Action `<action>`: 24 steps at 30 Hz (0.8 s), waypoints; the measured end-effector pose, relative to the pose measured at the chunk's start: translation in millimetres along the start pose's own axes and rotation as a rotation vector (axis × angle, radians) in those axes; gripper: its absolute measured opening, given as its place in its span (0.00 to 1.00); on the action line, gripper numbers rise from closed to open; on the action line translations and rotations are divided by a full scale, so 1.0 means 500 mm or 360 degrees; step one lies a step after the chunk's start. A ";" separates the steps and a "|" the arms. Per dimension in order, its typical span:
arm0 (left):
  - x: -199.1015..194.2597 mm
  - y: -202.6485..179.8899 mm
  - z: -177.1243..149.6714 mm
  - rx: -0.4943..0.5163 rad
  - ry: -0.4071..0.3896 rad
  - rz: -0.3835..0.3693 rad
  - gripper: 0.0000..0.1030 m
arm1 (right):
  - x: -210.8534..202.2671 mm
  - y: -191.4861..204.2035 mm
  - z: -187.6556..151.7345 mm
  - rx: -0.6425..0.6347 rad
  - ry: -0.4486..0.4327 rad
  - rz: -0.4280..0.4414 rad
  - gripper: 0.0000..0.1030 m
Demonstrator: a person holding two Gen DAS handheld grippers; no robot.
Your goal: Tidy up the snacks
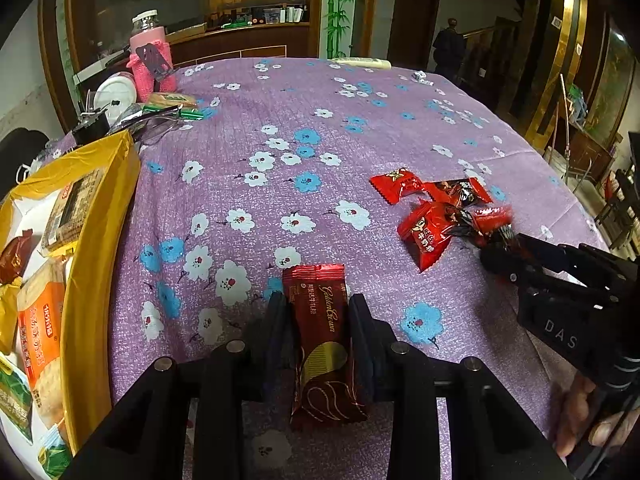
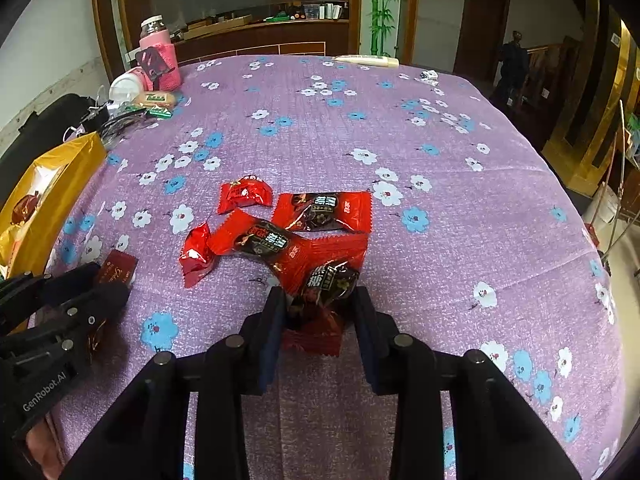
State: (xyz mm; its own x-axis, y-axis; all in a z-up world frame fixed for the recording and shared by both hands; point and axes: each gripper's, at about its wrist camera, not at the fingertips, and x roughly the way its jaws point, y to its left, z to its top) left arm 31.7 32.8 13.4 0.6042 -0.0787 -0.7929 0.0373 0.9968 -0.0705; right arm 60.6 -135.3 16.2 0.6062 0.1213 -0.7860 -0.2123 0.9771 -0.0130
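Observation:
My left gripper (image 1: 318, 300) is shut on a dark red Golden Crown wafer bar (image 1: 322, 340), held lengthwise between the fingers just above the purple flowered tablecloth (image 1: 280, 200). My right gripper (image 2: 320, 294) is shut on a red-and-black candy packet (image 2: 326, 286) at the near edge of a pile of several red candy packets (image 2: 288, 220). In the left wrist view the right gripper (image 1: 500, 248) shows at the right, at the pile (image 1: 432, 208). In the right wrist view the left gripper (image 2: 100, 276) shows at the left with the bar (image 2: 118, 268).
A yellow box (image 1: 96, 240) with several snack packs stands at the table's left edge; it also shows in the right wrist view (image 2: 52, 192). A pink-sleeved jar (image 1: 150, 56), a white lid, green packets and cables crowd the far left corner. A cream tube (image 1: 362, 63) lies at the far edge.

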 end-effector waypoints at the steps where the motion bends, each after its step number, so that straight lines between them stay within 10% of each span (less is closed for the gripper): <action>1: 0.000 0.002 0.000 -0.0009 0.0000 -0.0009 0.32 | 0.004 0.001 0.002 0.0005 0.0006 -0.0038 0.42; 4: 0.000 0.001 0.000 -0.0003 0.0001 -0.0008 0.33 | 0.017 -0.014 0.007 0.0068 0.0053 -0.0053 0.77; 10: 0.001 -0.008 -0.001 0.0036 0.0016 -0.0044 0.54 | 0.029 -0.006 0.007 0.0012 0.0124 -0.0023 1.00; 24: 0.003 -0.008 -0.002 0.0043 0.0031 -0.0018 0.67 | 0.026 -0.011 0.001 0.0012 0.0092 -0.0011 1.00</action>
State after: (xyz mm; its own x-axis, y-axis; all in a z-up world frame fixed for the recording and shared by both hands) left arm 31.6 28.8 11.8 0.5878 -0.0900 -0.8040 0.0656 0.9958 -0.0635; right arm 70.1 -139.1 6.5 0.5621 0.1042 -0.8205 -0.2025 0.9792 -0.0143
